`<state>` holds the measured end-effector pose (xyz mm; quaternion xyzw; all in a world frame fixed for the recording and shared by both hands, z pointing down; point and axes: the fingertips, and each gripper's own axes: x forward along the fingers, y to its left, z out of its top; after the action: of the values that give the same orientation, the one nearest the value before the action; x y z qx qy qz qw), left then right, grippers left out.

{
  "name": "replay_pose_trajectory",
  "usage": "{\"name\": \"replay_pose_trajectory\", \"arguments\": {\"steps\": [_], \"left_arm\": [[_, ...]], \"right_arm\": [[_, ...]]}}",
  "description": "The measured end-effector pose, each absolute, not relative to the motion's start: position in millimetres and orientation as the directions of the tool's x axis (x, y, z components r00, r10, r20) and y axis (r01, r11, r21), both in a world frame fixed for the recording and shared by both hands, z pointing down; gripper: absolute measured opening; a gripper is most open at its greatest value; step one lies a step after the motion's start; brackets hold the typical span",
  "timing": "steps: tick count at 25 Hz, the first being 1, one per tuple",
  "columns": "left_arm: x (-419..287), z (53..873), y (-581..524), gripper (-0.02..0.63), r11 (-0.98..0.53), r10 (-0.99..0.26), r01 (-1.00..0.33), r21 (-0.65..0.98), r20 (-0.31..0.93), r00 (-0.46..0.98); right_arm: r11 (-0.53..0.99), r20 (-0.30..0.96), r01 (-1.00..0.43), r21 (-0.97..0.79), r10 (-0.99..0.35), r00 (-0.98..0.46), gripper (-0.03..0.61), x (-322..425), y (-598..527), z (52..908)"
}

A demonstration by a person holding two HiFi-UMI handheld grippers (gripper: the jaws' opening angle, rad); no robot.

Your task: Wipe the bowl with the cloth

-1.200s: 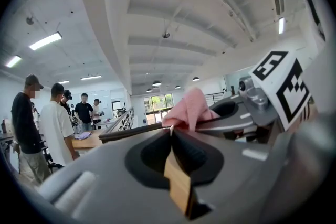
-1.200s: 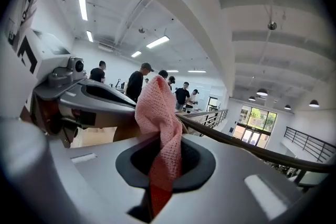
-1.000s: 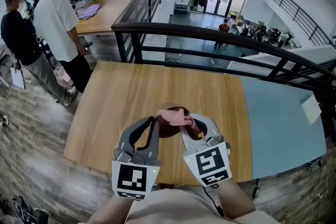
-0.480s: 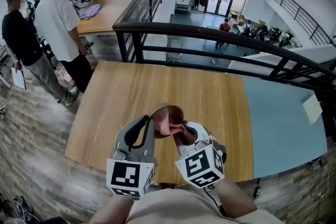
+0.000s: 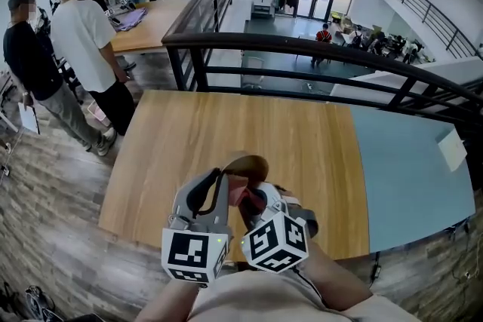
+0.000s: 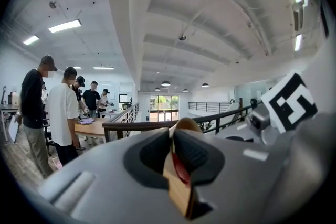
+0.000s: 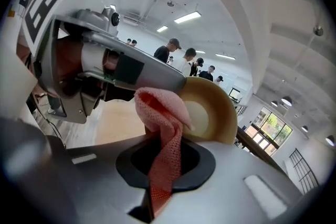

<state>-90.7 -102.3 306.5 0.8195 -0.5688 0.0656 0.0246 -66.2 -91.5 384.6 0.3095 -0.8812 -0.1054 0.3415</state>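
Wooden and tan, the bowl point(image 5: 245, 162) was held on edge in the air over the near edge of the table point(image 5: 226, 124), its pale hollow turned towards the right gripper point(image 5: 255, 198). The left gripper point(image 5: 223, 179) hung above that same near edge and clamped the bowl by its wall. In the left gripper view its jaws had just been easing apart, yet a dark pad point(image 6: 155, 157) still lay against each side of the wall, with the rim standing up between them. The right gripper, also over the table's near edge, was clenched on the pink mesh cloth point(image 7: 164, 128). One strip of cloth ran down between its jaws, and the bunched end rose above them, up against the bowl's rim on its hollow side. In the left gripper view a sliver of red cloth showed inside the bowl. Beyond the table's far edge ran a dark railing point(image 5: 317, 53), and off the table's far left corner stood several people point(image 5: 79, 41) by a second table.
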Motion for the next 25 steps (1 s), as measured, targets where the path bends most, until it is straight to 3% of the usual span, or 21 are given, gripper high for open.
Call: {"name": "replay_pose_trajectory", "arguments": {"steps": [14, 25], "left_arm": [[-88.4, 316.9, -97.2, 0.015, -0.358, -0.922, -0.934, -0.012, 0.160, 0.352], [-80.6, 325.7, -100.4, 0.012, -0.389, -0.905, -0.921, -0.028, 0.198, 0.376]], "right_arm": [[0.763, 0.435, -0.431, 0.481, -0.635, -0.639, 0.026, -83.5, -93.4, 356.5], [0.665, 0.331, -0.569, 0.484, -0.741, -0.584, 0.025, -52.8, -118.9, 330.9]]}}
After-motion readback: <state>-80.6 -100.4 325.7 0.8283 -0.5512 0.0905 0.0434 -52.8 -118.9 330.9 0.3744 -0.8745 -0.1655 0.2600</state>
